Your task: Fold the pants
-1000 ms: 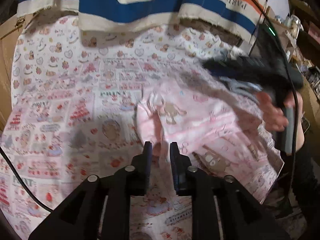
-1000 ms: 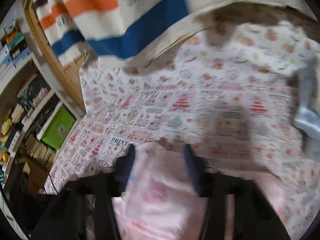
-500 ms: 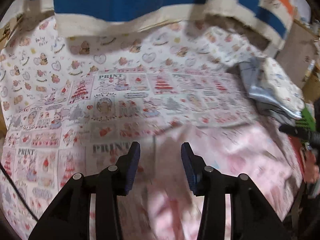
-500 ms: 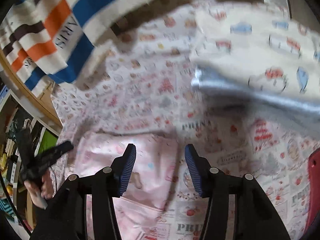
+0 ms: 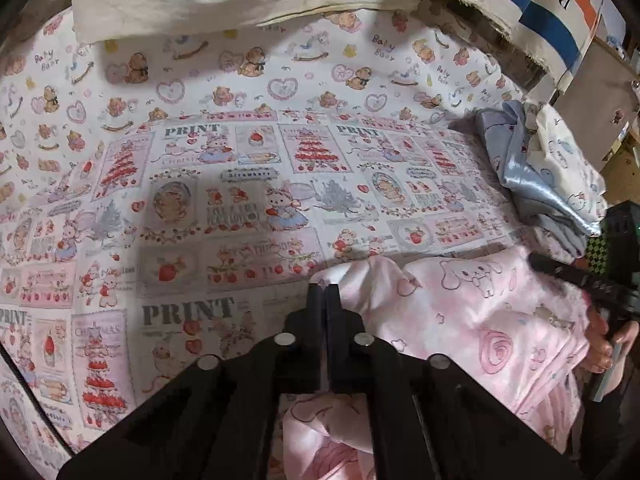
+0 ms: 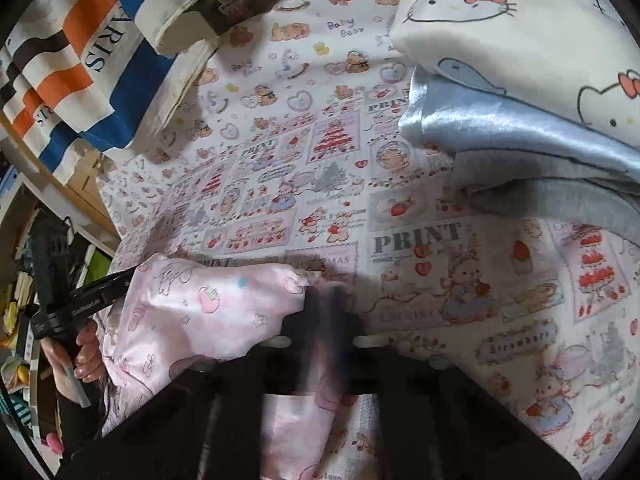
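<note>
Both grippers, left & right, have just closed, each clamped on a far corner of pink pants lying crosswise on near bedsheet, long axis left-right btw them.

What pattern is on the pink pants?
Pale pink satin pants with outlined cartoon puppies, hearts and swirls; clearest in the left wrist view.

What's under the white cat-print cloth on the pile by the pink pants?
Under the white cat-print cloth lies a shiny light-blue garment, with grey fabric beneath that, on the printed sheet. Anything deeper in the pile is covered.
</note>
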The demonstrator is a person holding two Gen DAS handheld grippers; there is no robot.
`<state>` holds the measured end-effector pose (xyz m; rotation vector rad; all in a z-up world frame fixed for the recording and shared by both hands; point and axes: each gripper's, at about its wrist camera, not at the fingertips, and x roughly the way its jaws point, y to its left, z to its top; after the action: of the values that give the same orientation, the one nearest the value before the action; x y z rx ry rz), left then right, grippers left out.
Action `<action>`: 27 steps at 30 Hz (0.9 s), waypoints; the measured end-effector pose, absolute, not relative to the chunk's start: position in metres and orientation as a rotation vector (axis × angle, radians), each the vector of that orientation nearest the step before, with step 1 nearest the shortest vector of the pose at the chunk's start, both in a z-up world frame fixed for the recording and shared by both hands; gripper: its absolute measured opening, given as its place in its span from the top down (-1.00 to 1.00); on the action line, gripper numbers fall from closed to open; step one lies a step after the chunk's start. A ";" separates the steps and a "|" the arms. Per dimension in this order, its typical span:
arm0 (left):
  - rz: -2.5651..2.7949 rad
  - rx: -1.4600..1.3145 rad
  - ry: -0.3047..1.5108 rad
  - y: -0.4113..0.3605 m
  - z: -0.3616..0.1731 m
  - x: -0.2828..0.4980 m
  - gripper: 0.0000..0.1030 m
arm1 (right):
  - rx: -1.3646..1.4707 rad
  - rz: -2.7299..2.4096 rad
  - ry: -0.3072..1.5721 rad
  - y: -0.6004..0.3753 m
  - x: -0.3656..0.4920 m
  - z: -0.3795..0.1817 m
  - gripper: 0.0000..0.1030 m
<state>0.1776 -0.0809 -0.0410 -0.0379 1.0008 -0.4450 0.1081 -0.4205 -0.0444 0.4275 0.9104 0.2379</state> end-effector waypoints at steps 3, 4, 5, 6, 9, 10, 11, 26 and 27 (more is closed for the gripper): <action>-0.411 -0.001 0.943 -0.084 -0.032 0.177 0.99 | 0.406 0.200 0.841 -0.424 0.103 -0.033 0.96; -0.409 -0.001 0.926 -0.085 -0.028 0.177 0.99 | 0.402 0.189 0.836 -0.424 0.103 -0.030 0.96; -0.414 -0.005 0.914 -0.085 -0.024 0.179 0.99 | 0.396 0.185 0.832 -0.424 0.104 -0.027 0.96; -0.417 -0.013 0.905 -0.085 -0.021 0.182 0.99 | 0.390 0.180 0.830 -0.424 0.105 -0.026 0.96; -0.389 -0.010 0.894 -0.087 -0.020 0.191 0.99 | 0.338 0.161 0.850 -0.419 0.115 -0.026 0.96; -0.374 -0.001 0.896 -0.088 -0.022 0.194 0.99 | 0.321 0.155 0.863 -0.417 0.118 -0.029 0.96; -0.357 0.013 0.902 -0.089 -0.026 0.196 0.99 | 0.302 0.142 0.874 -0.415 0.121 -0.032 0.96; -0.410 0.069 0.791 -0.077 0.001 0.113 0.72 | 0.316 0.217 0.772 -0.432 0.043 0.005 0.58; -0.412 0.071 0.787 -0.078 0.003 0.102 0.72 | 0.315 0.225 0.767 -0.430 0.035 0.007 0.58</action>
<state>0.1022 -0.0782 0.0025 0.0706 0.7865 -0.4124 0.0348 -0.4305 0.0065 0.3152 0.7674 0.2254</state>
